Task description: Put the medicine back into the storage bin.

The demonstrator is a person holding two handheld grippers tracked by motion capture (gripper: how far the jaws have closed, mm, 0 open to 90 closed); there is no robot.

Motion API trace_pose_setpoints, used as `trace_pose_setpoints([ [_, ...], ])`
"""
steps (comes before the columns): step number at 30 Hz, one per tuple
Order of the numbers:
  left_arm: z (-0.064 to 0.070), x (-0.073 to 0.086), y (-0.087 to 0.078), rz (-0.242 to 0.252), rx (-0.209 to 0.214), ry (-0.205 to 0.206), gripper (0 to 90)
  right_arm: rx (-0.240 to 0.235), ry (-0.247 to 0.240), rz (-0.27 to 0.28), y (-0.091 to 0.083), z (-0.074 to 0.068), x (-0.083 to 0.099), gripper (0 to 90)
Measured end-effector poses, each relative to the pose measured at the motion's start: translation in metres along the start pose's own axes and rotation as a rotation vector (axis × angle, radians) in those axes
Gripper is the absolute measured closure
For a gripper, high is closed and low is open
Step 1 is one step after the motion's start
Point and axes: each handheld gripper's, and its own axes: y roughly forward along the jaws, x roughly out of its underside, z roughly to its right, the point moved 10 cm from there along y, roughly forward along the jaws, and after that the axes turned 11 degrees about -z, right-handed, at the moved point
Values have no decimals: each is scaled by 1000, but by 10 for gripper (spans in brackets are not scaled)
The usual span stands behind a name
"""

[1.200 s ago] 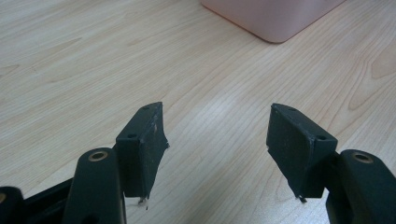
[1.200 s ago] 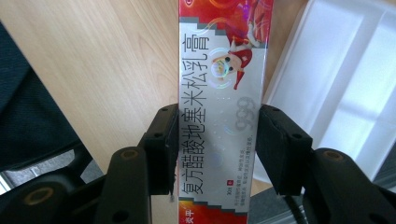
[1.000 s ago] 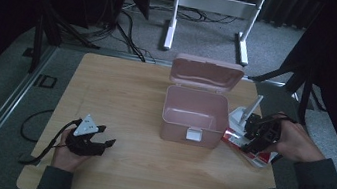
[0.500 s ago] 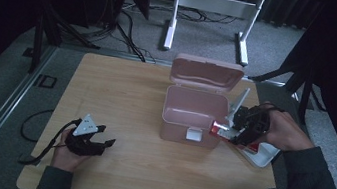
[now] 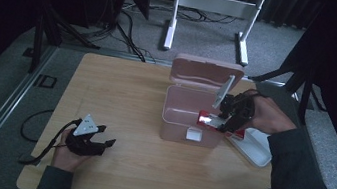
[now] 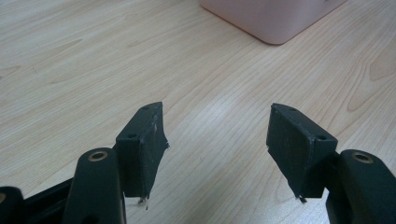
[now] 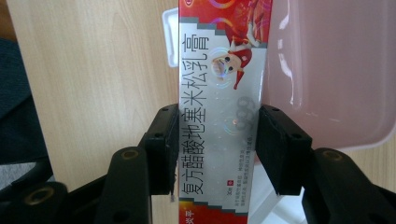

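Both our grippers differ: right gripper point(image 5: 225, 124) has carried the red carton point(image 5: 209, 120), clamped between its fingers, over the pink box's point(image 5: 189, 112) right rim; left gripper point(image 5: 99, 141) rests wide open, nothing in it, on bare bench point(image 5: 127, 88).

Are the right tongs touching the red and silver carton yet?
Touching. In the right gripper view both black jaws of the right tongs press flat against the sides of the carton, with no gap either side.

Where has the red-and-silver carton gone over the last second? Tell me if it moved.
Yes. The red-and-silver carton, clamped in the right tool, has shifted left from beside the white tray to the right wall of the open pink box.
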Motion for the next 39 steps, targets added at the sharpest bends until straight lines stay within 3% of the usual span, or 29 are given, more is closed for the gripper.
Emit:
trace_pose_setpoints([
  [9,0,0,1,-1,3,1,373,-15,-46,-43,12,10,-24,515],
  [14,0,0,0,1,2,0,373,-20,-61,-39,14,15,-35,516],
  [19,0,0,0,2,3,1,373,-19,-111,-46,20,17,-48,516],
  [39,0,-1,0,2,3,1,373,-5,-137,-115,34,20,-49,514],
])
